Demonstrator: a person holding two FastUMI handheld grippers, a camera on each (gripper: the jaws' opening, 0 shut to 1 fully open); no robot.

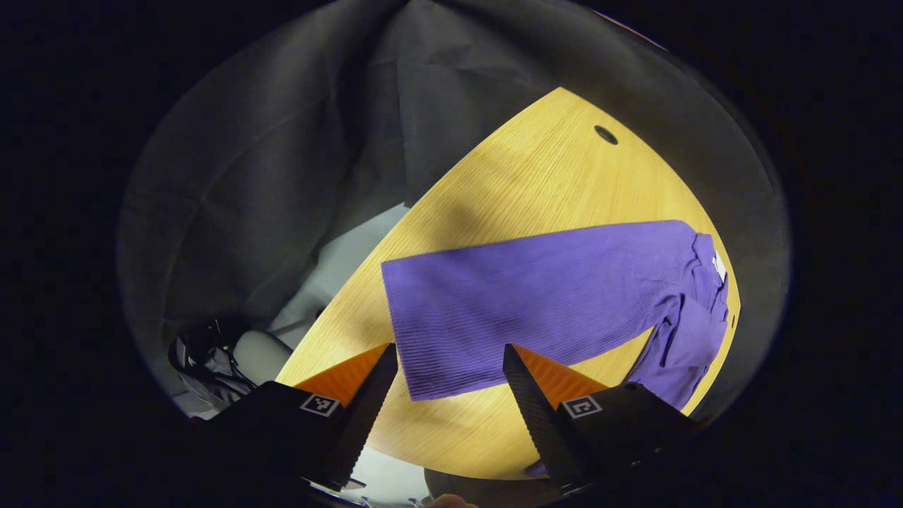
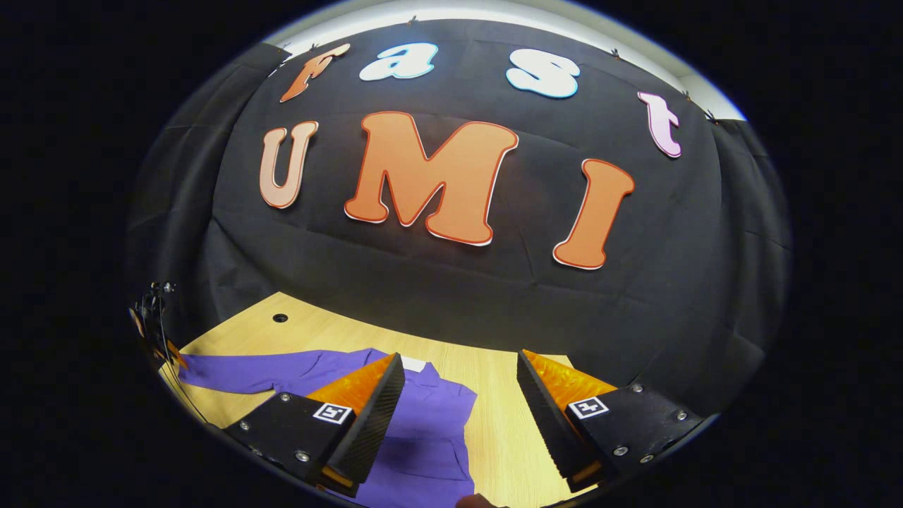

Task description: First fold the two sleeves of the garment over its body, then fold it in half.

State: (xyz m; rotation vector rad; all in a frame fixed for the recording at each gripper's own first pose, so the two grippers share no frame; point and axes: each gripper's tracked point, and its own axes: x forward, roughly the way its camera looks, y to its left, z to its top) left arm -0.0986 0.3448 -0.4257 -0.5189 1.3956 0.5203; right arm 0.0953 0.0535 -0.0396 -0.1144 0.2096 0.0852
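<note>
Left gripper view has the purple garment [image 1: 557, 296] lying flat across the middle of the frame on the wooden surface [image 1: 536, 176], its hem edge at centre-left and its collar end at the right edge, where one sleeve [image 1: 677, 353] hangs down toward the lower right. The left tongs [image 1: 449, 384] stand open at the bottom of the frame, holding nothing, with the hem corner of the garment showing between the two fingers and a little beyond them. A small round hole [image 1: 605, 134] sits in the surface at upper right.

Right gripper view looks mostly at the booth's black wall; the garment [image 2: 423, 437] lies in the lower left of the frame, one sleeve [image 2: 240, 372] stretched out toward the left edge. The right tongs [image 2: 458, 395] are open and empty, hovering above the collar end.

Neither sleeve looks folded over the body yet. The likely risk is a pinch that catches both layers of fabric, dragging the whole body along and wrinkling it, or a sleeve sliding off the near edge.
</note>
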